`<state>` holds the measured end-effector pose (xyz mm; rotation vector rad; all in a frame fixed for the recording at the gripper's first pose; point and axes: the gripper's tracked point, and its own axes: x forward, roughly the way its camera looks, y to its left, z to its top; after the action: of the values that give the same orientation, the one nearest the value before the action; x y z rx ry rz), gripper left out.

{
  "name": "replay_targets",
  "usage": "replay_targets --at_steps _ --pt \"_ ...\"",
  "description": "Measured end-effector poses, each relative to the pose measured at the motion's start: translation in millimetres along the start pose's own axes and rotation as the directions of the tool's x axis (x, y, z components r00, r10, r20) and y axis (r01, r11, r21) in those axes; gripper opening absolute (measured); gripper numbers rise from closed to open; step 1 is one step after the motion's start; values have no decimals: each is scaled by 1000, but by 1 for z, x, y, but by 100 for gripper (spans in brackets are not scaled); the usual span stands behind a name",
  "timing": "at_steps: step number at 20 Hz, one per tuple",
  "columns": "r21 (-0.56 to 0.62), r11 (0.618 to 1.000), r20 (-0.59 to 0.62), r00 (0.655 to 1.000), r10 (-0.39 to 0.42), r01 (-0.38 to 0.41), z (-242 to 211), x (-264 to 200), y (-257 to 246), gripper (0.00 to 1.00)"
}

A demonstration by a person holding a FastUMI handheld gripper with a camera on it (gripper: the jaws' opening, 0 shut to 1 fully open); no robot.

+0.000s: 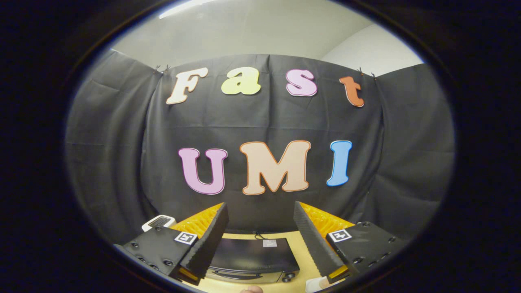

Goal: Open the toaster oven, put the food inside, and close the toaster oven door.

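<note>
**Gripper held high above closed toaster oven**

Nearest: gripper, fingers spread wide apart, nothing between them, tips raised against the booth's black cloth wall. Below and between the fingers lies the toaster oven, seen from above, well apart from the tips. Dark top w/ a small pale sticker near its rear edge; door closed, handle bar along the front face, knob at front right corner. Long axis runs left–right across the gap between the fingers; front faces the camera, back toward the cloth. A cable leaves its rear. Oven sits on a light wooden table. At the table's near edge, right of the oven, a small white object, partly hidden, type unclear. Left, behind the left finger, a white device w/ grille. Beyond: cloth wall, then pale room wall and a bright ceiling strip above.
</note>
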<state>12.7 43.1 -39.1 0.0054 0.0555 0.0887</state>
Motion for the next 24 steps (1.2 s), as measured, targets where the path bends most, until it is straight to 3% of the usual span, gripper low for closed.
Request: replay_targets --at_steps 19,24 --pt "28 999 -7 1000 23 -22 -18 19 8 100" --pt "39 999 -46 999 25 -24 -63 31 15 100"
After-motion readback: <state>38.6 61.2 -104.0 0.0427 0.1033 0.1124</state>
